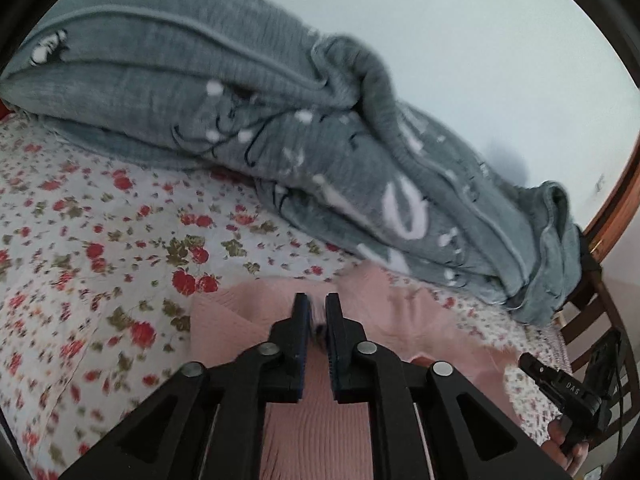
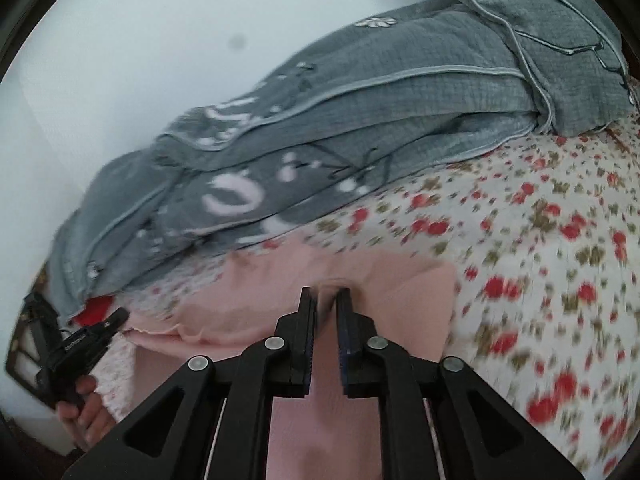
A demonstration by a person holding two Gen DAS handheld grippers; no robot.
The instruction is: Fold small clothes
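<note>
Two grippers carry a pink garment (image 1: 320, 432) over a bed spread with a floral sheet (image 1: 80, 240), a grey blanket (image 1: 240, 100) heaped along the wall behind. You hold the cloth at two spots along one folded edge: your left gripper (image 1: 317, 308) has its jaws nearly together with a pinch of pink knit showing in the narrow gap, and your right gripper (image 2: 327, 300) likewise stands only a little apart with a ridge of fabric between its pads. No earlier view is at hand, so whether either pinch is firm or slackening cannot be told; the gaps look just wide enough for thin knit to slide free. That is the chief risk: if one side slips while you travel, the fold drops crooked and the layer beneath bunches. Both views are smeared with motion, so a fast sweep may also drag the lower layer across the sheet and undo its lie. The blanket lies near the far edge of the garment; carry the fold too far and the hem lands on the blanket's edge rather than flat. Keep both hands level with each other, or the crease runs skewed.
</note>
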